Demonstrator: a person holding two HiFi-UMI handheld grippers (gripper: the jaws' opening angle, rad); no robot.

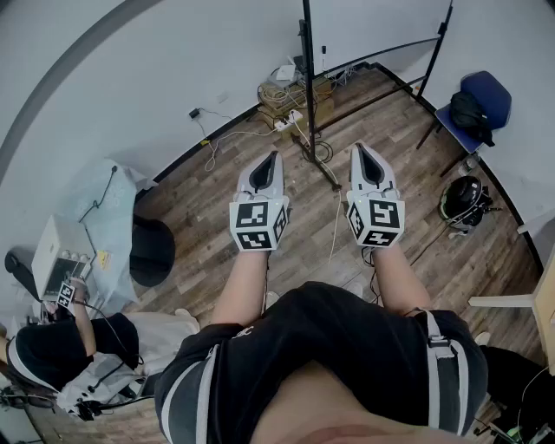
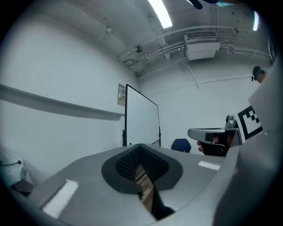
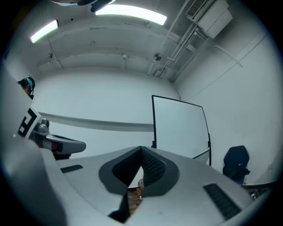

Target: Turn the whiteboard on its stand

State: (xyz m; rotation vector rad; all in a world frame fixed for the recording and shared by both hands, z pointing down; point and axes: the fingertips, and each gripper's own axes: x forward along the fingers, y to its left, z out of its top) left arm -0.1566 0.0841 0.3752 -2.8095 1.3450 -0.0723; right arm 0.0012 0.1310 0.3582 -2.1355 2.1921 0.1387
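Now: both tools closed, whiteboard ahead

The left tool point(image 1: 272, 163) and right tool point(image 1: 362, 154) sit side by side at mid-frame. Each has its jaws pressed together at the tips, gripping nothing. The whiteboard point(image 1: 373, 26) is on its stand point(image 1: 307, 87) at the frame's upper middle, apart from both, on the wooden floor point(image 1: 390, 113).

Bright, even light; fisheye-warped edges

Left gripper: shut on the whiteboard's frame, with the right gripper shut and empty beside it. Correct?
No: the left gripper is shut on nothing. The left gripper view shows its jaws together and the whiteboard standing ahead, untouched. The rest holds.
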